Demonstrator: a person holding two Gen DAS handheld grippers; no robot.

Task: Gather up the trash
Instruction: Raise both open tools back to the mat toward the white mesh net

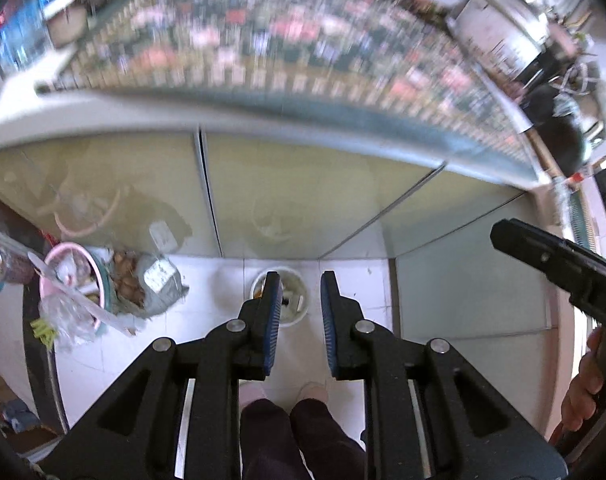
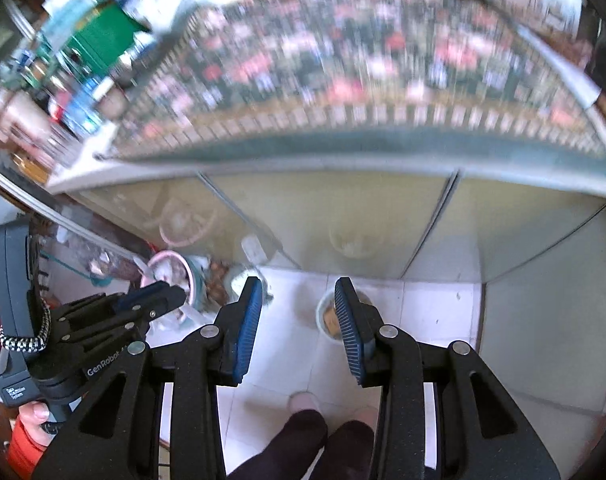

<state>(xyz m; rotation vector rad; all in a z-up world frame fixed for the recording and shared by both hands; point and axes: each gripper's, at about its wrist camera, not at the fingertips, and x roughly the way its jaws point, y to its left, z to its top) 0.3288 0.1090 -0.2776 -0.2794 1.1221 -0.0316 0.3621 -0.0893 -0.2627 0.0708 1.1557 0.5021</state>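
Trash bin point(image 1: 279, 300): one small round white bin on the white tile floor point(image 1: 351, 280), lower centre in both views, just in front of the cabinet doors point(image 1: 303, 184). Inside: brownish and pale scraps, too small to identify. In the right wrist view the bin point(image 2: 327, 316) is partly hidden behind the right-hand finger.

Second container: one pink basin point(image 1: 69, 276) at lower left of the left wrist view, holding scraps, with crumpled clear plastic point(image 1: 63, 312) draped over its front. Just right of it, a heap of brown lumps point(image 1: 127, 280) and a grey bag point(image 1: 163, 284). The same basin point(image 2: 171, 272) shows at centre left in the right wrist view.

Grippers, two:
- Left gripper point(image 1: 301, 320): fingers point(image 1: 273, 320) apart with a narrow gap, nothing between them; only floor and bin show far below.
- Right gripper point(image 2: 299, 328): fingers point(image 2: 249, 328) apart with a wider gap, nothing held.

Each shows in the other's view: the right one as a black edge at far right of the left wrist view, with a hand point(image 1: 583, 392) below it; the left one at lower left of the right wrist view, with a hand point(image 2: 35, 420) on its handle.

Surface point(image 1: 303, 40) with a patterned cloth fills the top of both views, blurred. Blurred metal pot point(image 1: 499, 28) upper right; blurred boxes and bottles point(image 2: 71, 40) upper left.

Two dark trouser legs point(image 1: 299, 432) and two pale slippers point(image 1: 281, 394) at bottom centre.
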